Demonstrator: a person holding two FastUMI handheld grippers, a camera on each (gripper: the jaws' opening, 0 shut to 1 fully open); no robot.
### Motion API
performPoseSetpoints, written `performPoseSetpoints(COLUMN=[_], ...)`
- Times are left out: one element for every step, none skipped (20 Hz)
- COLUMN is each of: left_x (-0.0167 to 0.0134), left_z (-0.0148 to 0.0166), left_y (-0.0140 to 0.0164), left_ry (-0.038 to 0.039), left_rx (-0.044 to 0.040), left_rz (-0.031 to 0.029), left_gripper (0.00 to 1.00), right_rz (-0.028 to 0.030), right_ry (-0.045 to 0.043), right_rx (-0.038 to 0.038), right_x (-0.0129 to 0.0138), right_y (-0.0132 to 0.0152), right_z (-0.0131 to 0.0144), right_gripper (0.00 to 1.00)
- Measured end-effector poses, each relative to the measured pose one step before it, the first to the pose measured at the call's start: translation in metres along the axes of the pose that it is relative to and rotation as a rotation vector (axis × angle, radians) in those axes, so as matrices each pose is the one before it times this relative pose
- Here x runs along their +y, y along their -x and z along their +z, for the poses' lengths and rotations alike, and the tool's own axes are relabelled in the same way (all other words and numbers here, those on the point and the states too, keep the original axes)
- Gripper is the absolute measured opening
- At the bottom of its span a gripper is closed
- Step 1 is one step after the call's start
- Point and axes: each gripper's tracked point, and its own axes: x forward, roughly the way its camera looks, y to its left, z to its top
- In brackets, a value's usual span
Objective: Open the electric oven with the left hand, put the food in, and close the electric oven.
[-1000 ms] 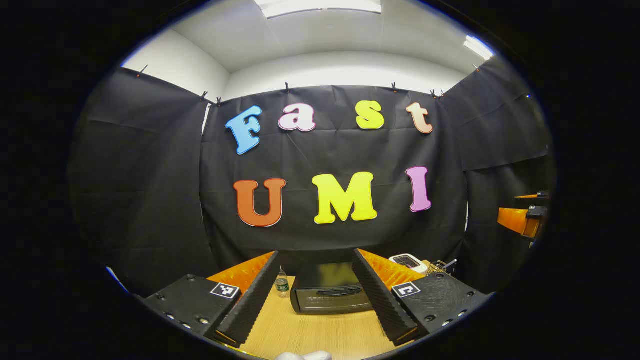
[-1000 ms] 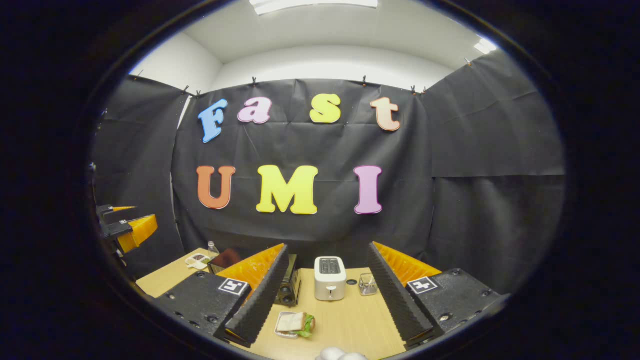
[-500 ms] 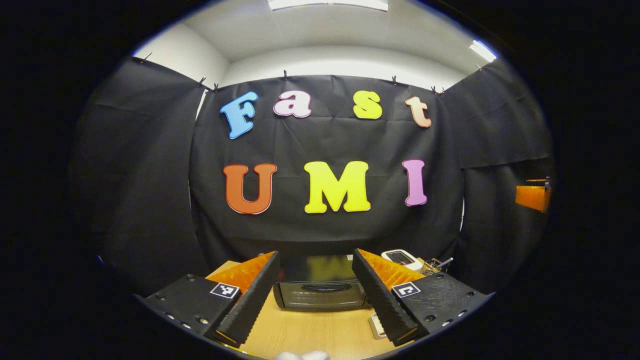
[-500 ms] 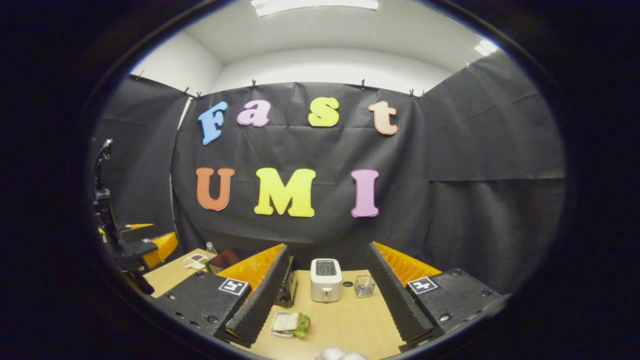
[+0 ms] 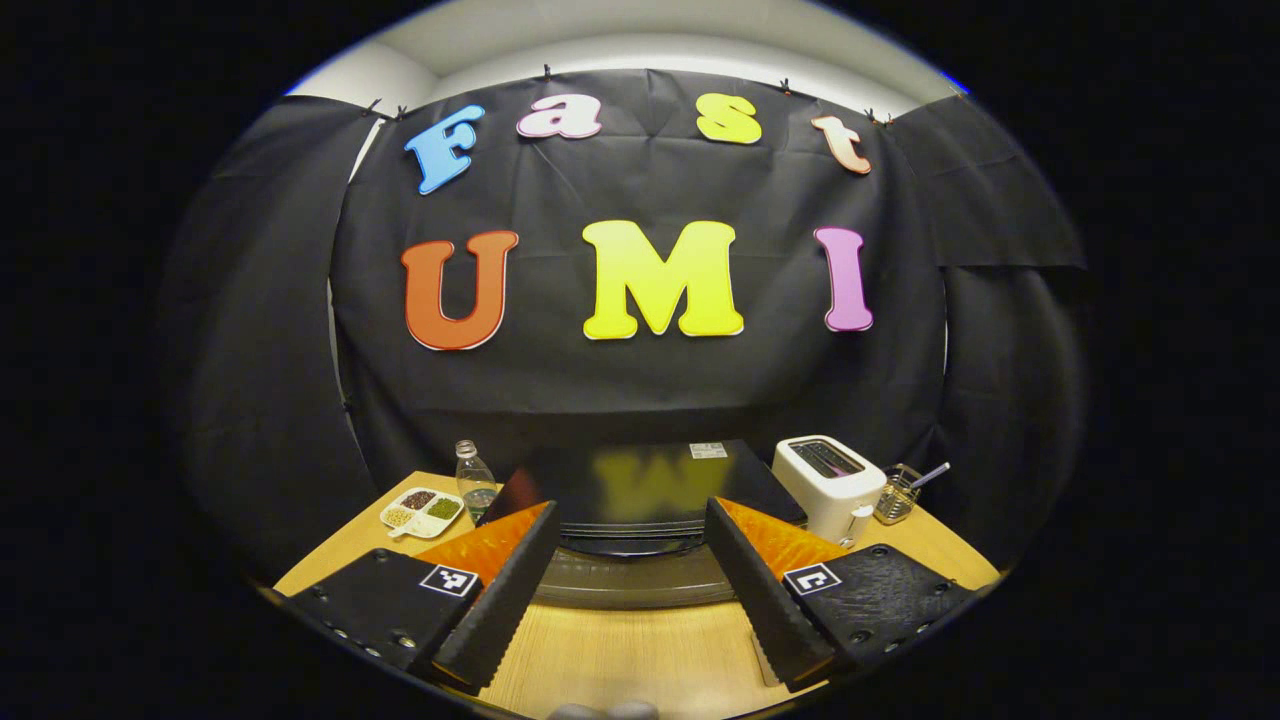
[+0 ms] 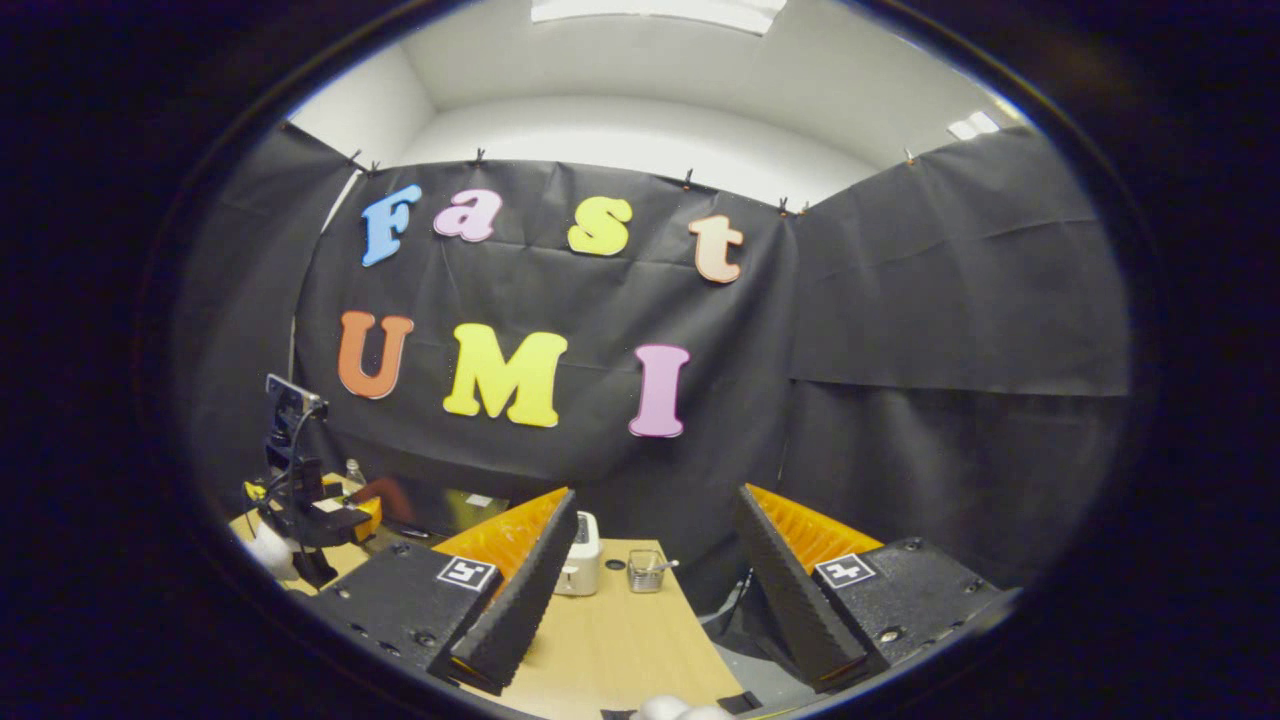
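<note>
Oven (image 5: 640, 520) door closed; toaster (image 5: 827, 485), bottle (image 5: 473, 480) flank it; left gripper (image 5: 625, 590), right gripper (image 6: 650, 590) spread, empty.

Glossy black oven (image 5: 650, 480), white toaster (image 5: 828, 485)

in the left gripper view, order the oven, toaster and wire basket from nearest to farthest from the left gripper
1. Oven: dead ahead, its front sitting between the open jaws of the left gripper.
2. Toaster: farther back on the right, beside the oven.
3. Wire basket: right of the toaster, near the table's far right edge.
</note>
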Motion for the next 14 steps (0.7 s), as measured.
performPoseSetpoints(left_x=[-0.00007,-0.00092,0.00062,-0.00329,-0.00018,-0.00237,0.0,0.00001,-0.00283,-0.00133,0.00093,-0.00006,0.00133,0.00244], left_z=[-0.00652,-0.00975,-0.00792,-0.00808,-0.00708,-0.00902,-0.00648,-0.00389,-0.00283,-0.00074,0.00199,-0.00353,0.00028,-0.00058], left_y=[-0.01385,-0.013,-0.0118,-0.01056,-0.00972,-0.0083,-0.00679,-0.00597,-0.00424,-0.00204,-0.00308,-0.00192,-0.00056,-0.00165], left_ry=[-0.00249,-0.00115,-0.00798,-0.00451,-0.00522,-0.0081,-0.00441,-0.00883,0.00099,0.00385,0.00126,0.00956,0.00125,0.00023], left_rx=[0.01103,0.02491,0.01857,0.01684,0.01548,0.02327,0.0179,0.00911,0.00789,0.00035,-0.00453,0.02,0.00407,0.01131], left_rz=[0.00047,0.007,0.00874,-0.00113,0.00413,-0.00661,0.00277,0.00141,-0.00818,-0.0004,0.00168,0.00667,0.00866,0.00839], left_gripper=[0.95,0.95,0.95,0.95,0.95,0.88,0.95,0.96,0.95,0.97,0.98,0.97,0.98,0.99], right_rz=[-0.01341,-0.00874,-0.01074,-0.00789,-0.00548,-0.00103,-0.00161,0.00354,0.0008,0.00125,0.00656,0.00299,0.00231,0.00658], right_ry=[0.00116,-0.00028,-0.00113,-0.00228,-0.00247,-0.00346,-0.00158,0.00218,0.00649,0.00851,0.00666,0.00301,-0.0008,-0.00674], right_rx=[0.00394,0.00553,0.00738,0.00952,0.00895,0.00368,0.01122,0.00579,0.00252,0.00513,0.00665,0.00169,0.00535,0.00095], right_x=[-0.00515,-0.00242,-0.00314,-0.00094,-0.00011,0.00106,0.00158,0.00278,0.00334,0.00234,0.00389,0.00251,0.00085,0.00197], right_y=[0.00227,0.00095,-0.00009,-0.00041,-0.00086,-0.00116,-0.00156,-0.00078,-0.00155,-0.00103,-0.00049,-0.00073,-0.0014,-0.00031], right_z=[-0.00328,-0.00266,-0.00494,-0.00268,-0.00334,-0.00077,-0.00335,-0.00097,-0.00078,-0.0007,-0.0021,-0.00063,-0.00164,0.00008], right_gripper=[1.0,0.92,1.0,0.95,0.95,0.95,1.0,1.0,0.95,1.0,1.0,1.0,1.0,1.0])
